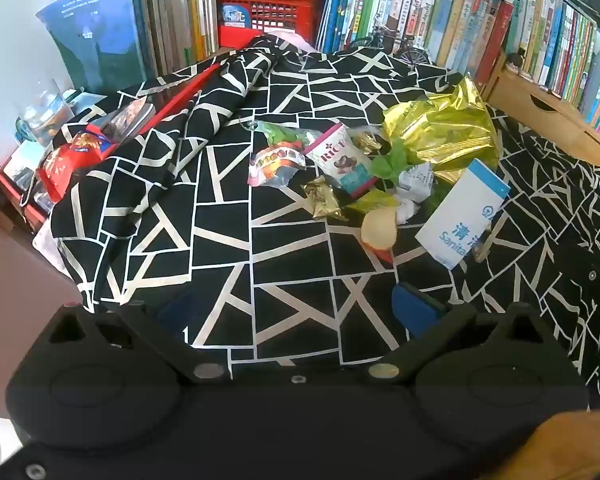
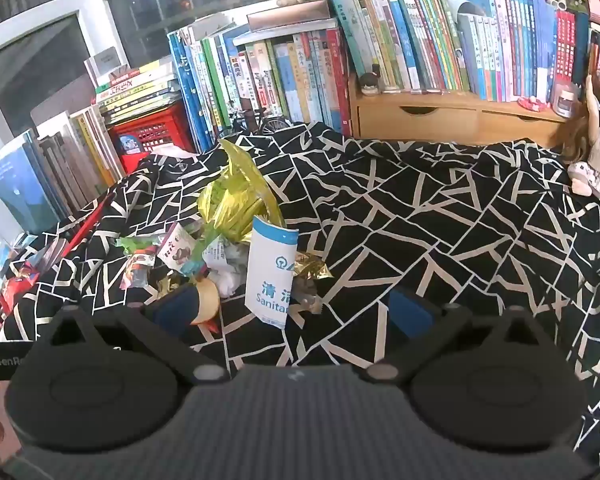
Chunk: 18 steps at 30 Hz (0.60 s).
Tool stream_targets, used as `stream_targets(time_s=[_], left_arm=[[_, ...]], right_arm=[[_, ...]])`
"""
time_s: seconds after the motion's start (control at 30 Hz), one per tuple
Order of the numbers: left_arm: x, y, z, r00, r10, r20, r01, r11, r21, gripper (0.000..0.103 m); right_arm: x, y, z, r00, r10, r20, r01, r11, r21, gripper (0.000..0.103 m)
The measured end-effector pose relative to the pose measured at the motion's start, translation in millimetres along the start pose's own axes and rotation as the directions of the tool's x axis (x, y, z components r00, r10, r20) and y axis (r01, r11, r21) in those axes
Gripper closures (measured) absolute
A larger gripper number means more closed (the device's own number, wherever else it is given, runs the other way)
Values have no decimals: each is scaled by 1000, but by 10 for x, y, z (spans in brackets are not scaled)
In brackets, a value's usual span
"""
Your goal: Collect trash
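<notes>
A heap of trash lies on the black-and-white patterned cloth [image 1: 228, 240]. In it are a crumpled gold foil bag [image 1: 440, 128] [image 2: 236, 200], a white-and-blue paper bag [image 1: 460, 216] [image 2: 270, 272], a small chocolate box [image 1: 340, 160] [image 2: 178, 252], a candy wrapper [image 1: 276, 164], a small gold wrapper [image 1: 322, 198] [image 2: 310, 268], crumpled tissue [image 1: 412, 188] and a yellowish fruit scrap [image 1: 378, 232] [image 2: 208, 300]. My left gripper [image 1: 296, 312] is open, short of the heap. My right gripper [image 2: 292, 310] is open, with the paper bag just ahead between its fingers, untouched.
Rows of books and a red crate [image 1: 268, 12] [image 2: 152, 136] back the cloth. A wooden drawer unit [image 1: 540, 108] [image 2: 440, 116] stands to the right, with a doll [image 2: 592, 152] beside it. A red snack bag [image 1: 72, 156] and a glass [image 1: 44, 108] sit at the left edge.
</notes>
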<state>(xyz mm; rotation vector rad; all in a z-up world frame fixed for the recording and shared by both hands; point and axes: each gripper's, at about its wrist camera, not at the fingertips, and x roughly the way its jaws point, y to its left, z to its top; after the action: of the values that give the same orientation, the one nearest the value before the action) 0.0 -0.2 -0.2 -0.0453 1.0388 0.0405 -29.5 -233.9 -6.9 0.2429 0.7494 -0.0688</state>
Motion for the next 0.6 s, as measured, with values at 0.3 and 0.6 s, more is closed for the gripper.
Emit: stream_targets(time_s=[0.3,0.6], left_arm=[[40,58,3,1000,2,-15,-2,1000,4,1],[94,53,33,1000,26,-8,-26,999,20,1]], right_arm=[[-4,117,-3,997,-57,52,61,995,-78,0],[-8,160,22,996,-55,66,61,994,-95,0]])
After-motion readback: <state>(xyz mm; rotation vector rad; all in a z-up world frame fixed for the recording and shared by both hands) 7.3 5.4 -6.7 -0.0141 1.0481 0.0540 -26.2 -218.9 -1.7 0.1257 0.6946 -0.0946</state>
